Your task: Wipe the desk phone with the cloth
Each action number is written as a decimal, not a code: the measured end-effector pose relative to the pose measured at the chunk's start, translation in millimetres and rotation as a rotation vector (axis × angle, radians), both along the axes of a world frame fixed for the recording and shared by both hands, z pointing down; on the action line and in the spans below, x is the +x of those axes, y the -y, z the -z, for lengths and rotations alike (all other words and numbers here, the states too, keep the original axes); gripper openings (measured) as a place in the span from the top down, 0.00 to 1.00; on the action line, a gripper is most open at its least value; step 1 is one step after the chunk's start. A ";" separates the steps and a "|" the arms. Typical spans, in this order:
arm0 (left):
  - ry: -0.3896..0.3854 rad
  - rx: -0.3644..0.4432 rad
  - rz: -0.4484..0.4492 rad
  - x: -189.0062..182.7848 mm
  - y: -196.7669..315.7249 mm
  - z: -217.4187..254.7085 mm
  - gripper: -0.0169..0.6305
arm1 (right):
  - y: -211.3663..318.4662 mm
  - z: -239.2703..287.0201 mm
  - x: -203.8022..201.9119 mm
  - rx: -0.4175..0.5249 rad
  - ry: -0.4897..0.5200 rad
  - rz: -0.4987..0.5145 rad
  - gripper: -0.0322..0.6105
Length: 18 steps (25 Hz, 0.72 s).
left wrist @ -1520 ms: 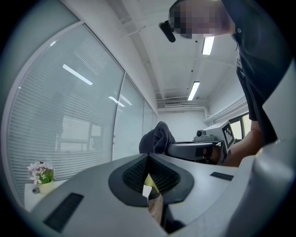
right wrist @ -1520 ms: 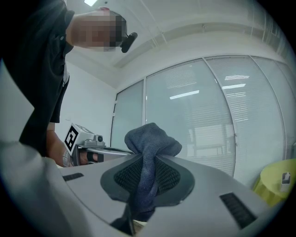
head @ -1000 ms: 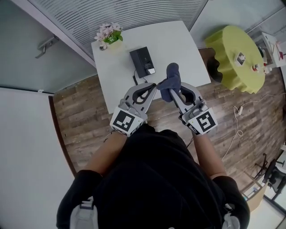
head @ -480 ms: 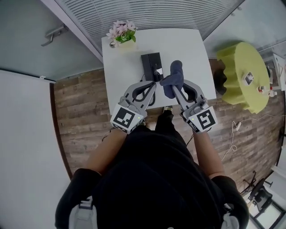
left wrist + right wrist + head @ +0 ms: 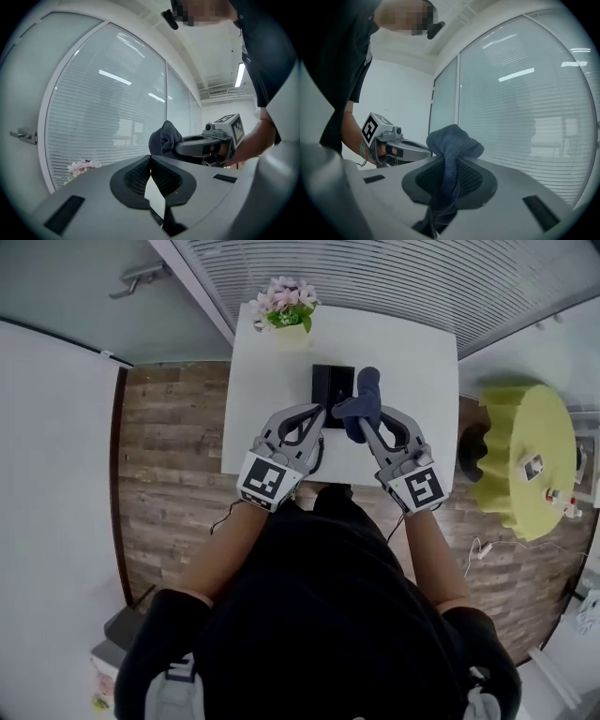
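Head view looks steeply down past a person in a black top onto a white desk (image 5: 412, 362). Pink flowers (image 5: 286, 304) stand at its far left corner. The left gripper (image 5: 320, 411) has its jaws pressed together on nothing, its tip just short of the black phone (image 5: 331, 385), which lies flat mid-desk. Just right of the phone, a dark blue cloth (image 5: 362, 401) bunches up from the right gripper (image 5: 360, 424), whose jaws pinch it. Whether cloth touches phone cannot be told. At far right, a yellow-green stool (image 5: 525, 456) stands on the wood floor (image 5: 169, 456).
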<state>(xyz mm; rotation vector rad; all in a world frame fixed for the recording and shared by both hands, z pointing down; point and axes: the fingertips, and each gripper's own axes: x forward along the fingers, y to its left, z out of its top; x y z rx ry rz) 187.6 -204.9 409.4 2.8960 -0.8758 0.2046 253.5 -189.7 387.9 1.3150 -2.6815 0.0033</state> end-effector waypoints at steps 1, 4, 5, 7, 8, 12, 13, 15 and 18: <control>-0.002 -0.010 0.023 1.2 5.1 -4.6 0.96 | 6.3 -4.4 2.3 -0.006 -0.007 0.015 0.83; -0.011 -0.029 0.083 6.3 17.3 -15.1 0.96 | 20.6 -21.3 8.4 -0.017 -0.023 0.070 0.83; -0.009 -0.036 0.102 7.5 19.5 -19.2 0.96 | 24.0 -27.5 10.1 -0.022 -0.030 0.089 0.83; -0.004 -0.048 0.140 9.2 23.7 -28.1 0.96 | 30.3 -41.1 12.9 -0.040 -0.052 0.122 0.83; 0.001 -0.052 0.160 9.7 26.9 -32.8 0.96 | 34.2 -48.6 14.0 -0.050 -0.068 0.135 0.83; 0.035 -0.054 0.225 12.9 39.5 -56.6 0.96 | 55.1 -78.4 19.1 -0.078 -0.133 0.167 0.83; 0.042 -0.053 0.238 13.9 42.5 -61.2 0.96 | 60.9 -85.4 19.6 -0.078 -0.154 0.176 0.83; 0.050 -0.053 0.265 13.6 48.6 -69.9 0.96 | 72.8 -100.0 17.5 -0.072 -0.206 0.203 0.83; 0.059 -0.059 0.311 12.1 56.2 -81.0 0.96 | 87.9 -122.7 12.5 -0.064 -0.292 0.259 0.83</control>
